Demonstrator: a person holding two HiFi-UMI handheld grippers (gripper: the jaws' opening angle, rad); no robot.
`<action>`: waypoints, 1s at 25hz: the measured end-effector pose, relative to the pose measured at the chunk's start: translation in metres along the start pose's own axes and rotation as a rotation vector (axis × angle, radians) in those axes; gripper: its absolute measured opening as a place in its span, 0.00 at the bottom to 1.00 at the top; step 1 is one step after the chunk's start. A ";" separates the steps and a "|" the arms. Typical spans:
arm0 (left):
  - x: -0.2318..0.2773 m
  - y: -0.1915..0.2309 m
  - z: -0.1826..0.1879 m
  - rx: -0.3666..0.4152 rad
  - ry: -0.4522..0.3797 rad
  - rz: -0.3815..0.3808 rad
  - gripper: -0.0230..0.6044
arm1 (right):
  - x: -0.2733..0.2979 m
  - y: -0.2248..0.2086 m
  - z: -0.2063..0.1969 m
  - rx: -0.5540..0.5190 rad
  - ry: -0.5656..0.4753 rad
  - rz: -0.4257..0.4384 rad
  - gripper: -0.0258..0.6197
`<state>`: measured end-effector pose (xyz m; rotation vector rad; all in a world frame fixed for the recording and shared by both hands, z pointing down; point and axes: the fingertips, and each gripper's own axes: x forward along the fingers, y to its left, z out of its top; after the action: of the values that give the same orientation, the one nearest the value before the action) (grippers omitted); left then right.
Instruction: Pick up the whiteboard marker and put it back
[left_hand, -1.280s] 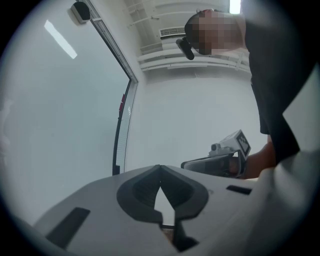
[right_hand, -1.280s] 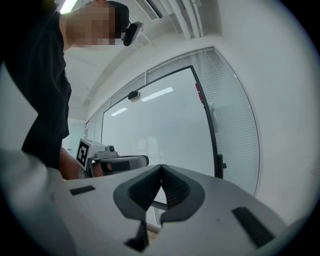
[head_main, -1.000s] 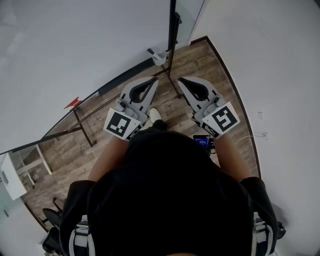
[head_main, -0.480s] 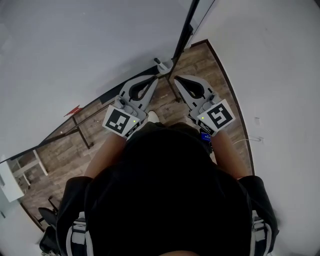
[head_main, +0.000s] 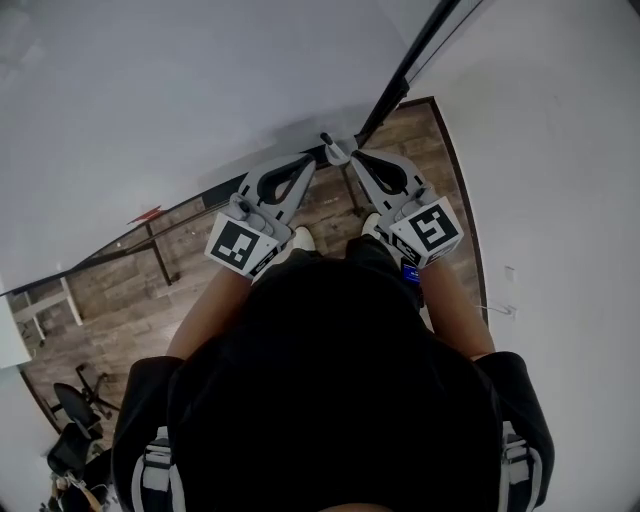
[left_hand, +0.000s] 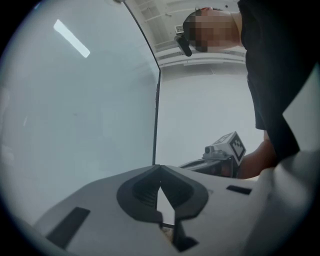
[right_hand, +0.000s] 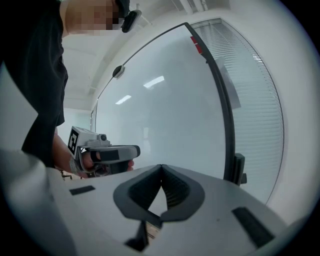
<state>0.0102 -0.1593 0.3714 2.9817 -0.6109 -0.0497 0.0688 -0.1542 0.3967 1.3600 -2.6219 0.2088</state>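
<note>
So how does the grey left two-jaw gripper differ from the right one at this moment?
In the head view the grey left gripper slants up and to the right, while the right gripper slants up and to the left, so their tips converge. The left's black-and-white marker cube bears a different pattern from the right's. Shared: both have their jaws shut with nothing between them.

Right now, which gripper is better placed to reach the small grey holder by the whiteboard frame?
Right, probably. In the head view the right gripper lies just beside the holder; the left gripper sits slightly farther. Both are shut and empty.
</note>
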 end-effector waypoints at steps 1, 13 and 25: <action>0.002 0.002 0.000 0.005 -0.002 0.022 0.04 | 0.003 -0.004 -0.003 -0.008 0.009 0.014 0.03; 0.023 0.018 -0.038 0.018 0.016 0.256 0.04 | 0.036 -0.040 -0.075 -0.036 0.165 0.197 0.03; 0.010 0.031 -0.069 0.011 0.016 0.331 0.04 | 0.076 -0.043 -0.130 -0.048 0.335 0.225 0.07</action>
<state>0.0110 -0.1851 0.4431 2.8440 -1.0939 0.0022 0.0732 -0.2124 0.5420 0.9197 -2.4695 0.3668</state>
